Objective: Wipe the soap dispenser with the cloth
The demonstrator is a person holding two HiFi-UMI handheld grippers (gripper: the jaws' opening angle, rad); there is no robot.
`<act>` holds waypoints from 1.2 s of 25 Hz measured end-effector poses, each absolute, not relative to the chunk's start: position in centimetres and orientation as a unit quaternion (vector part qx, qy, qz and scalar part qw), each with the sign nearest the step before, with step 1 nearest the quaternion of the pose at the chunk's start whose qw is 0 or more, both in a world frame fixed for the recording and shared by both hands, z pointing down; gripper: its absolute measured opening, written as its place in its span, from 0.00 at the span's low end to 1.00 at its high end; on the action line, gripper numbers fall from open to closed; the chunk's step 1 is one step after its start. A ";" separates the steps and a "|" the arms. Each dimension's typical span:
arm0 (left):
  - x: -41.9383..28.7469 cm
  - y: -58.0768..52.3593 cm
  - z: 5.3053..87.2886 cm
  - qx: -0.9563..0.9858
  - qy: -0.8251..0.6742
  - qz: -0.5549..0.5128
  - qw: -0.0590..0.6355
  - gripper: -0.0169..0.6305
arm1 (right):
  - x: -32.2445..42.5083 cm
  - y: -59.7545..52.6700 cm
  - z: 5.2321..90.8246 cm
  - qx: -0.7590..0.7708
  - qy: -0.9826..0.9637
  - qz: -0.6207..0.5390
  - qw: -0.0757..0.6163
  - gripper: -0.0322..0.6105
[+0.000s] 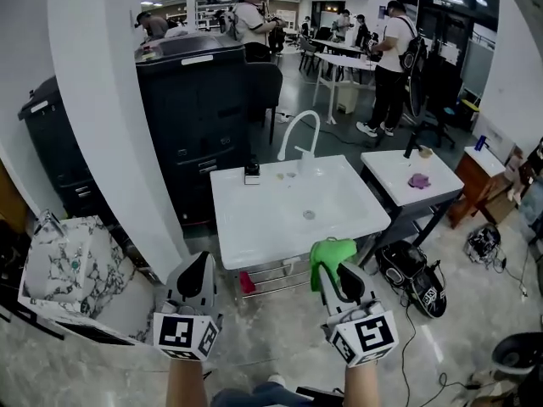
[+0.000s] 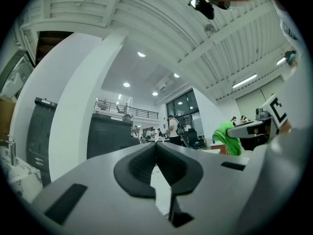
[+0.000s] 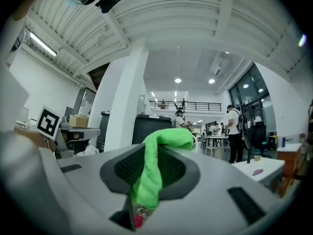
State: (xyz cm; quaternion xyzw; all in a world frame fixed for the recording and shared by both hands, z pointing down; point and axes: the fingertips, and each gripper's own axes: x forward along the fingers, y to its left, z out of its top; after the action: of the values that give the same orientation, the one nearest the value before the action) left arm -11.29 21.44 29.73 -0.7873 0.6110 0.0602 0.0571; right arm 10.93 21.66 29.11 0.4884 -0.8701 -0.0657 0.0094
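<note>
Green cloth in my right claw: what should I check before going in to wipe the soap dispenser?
1. Bright green fabric cloth clamped in the right claw: ok.
2. Left claw shut, nothing in it: ok.
3. Small dark soap dispenser upright on the white rectangular sink's back rim: cannot tell, too small.
4. Claws within reach of it: not ok, both hang near the sink's front edge.
5. White curved tap apart from the dispenser: ok.
</note>
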 end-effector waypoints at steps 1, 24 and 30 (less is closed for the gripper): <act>-10.7 20.9 30.0 -0.786 0.613 0.057 0.056 0.05 | 11.3 21.1 29.3 0.484 -0.873 -0.062 0.008 0.18; -14.0 -2.2 34.2 -0.815 0.565 0.123 -0.042 0.05 | 9.6 -0.7 32.3 0.491 -0.869 -0.035 0.039 0.18; -14.6 -11.7 36.9 -0.839 0.543 0.034 -0.035 0.05 | 7.3 -7.9 33.6 0.498 -0.865 -0.023 0.064 0.18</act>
State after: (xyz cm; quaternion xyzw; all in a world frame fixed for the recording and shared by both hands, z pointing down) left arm -14.60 -11.74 36.93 -0.8385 0.5427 0.0345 -0.0349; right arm 7.31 -7.86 33.56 0.4979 -0.8646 -0.0229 0.0643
